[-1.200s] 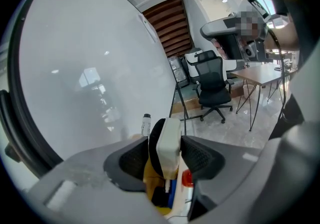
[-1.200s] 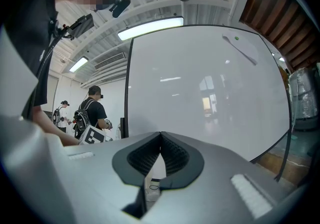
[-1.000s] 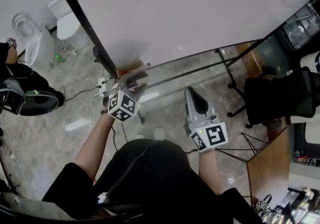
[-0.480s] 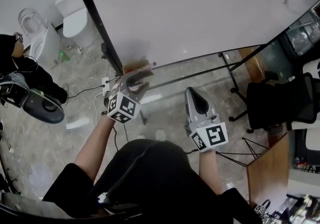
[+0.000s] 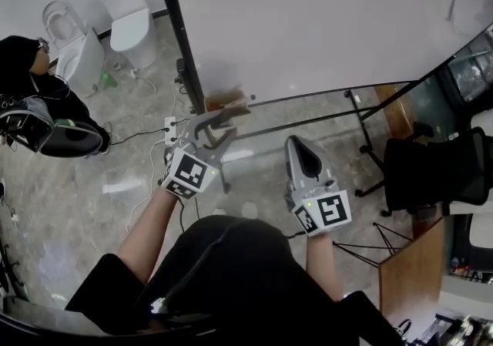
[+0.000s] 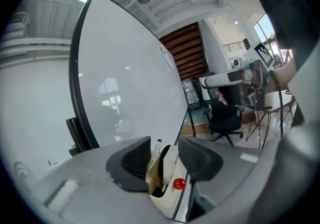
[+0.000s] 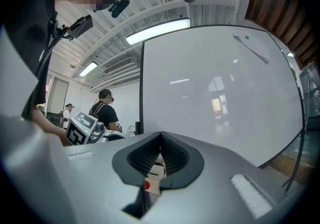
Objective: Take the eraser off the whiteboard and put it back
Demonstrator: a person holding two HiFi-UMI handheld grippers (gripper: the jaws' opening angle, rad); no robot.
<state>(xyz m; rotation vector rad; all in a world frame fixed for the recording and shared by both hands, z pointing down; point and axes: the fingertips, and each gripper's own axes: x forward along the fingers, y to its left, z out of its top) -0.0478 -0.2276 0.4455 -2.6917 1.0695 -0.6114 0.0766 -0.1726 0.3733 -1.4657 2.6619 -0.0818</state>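
Grey marbled floor (image 5: 100,206) fills the lower head view, with the big whiteboard (image 5: 308,21) slanting across the top and a bystander (image 5: 35,94) crouched at the far left. From this view the left gripper (image 5: 231,122) reaches toward the board's lower-left corner, where a tan block sits on the frame. I take that block to be the eraser (image 5: 223,98), though I cannot be sure. It looks to be on the board and not yet lifted, so both the taking off and the putting back remain. The right gripper (image 5: 296,144) hangs back from the board, well apart from that corner. In the left gripper view the jaws are closing but stand apart. The tan piece, a white holder with a red knob (image 6: 179,184) and a marker pen (image 6: 158,148) show in the gap beyond them, and neither pad presses on any of it. In the right gripper view the pads meet at their tips with nothing held; only a sliver of the white holder shows through the gap below. No brand or readable writing appears anywhere. The cubes carry black-and-white square markers, and the whiteboard is blank.
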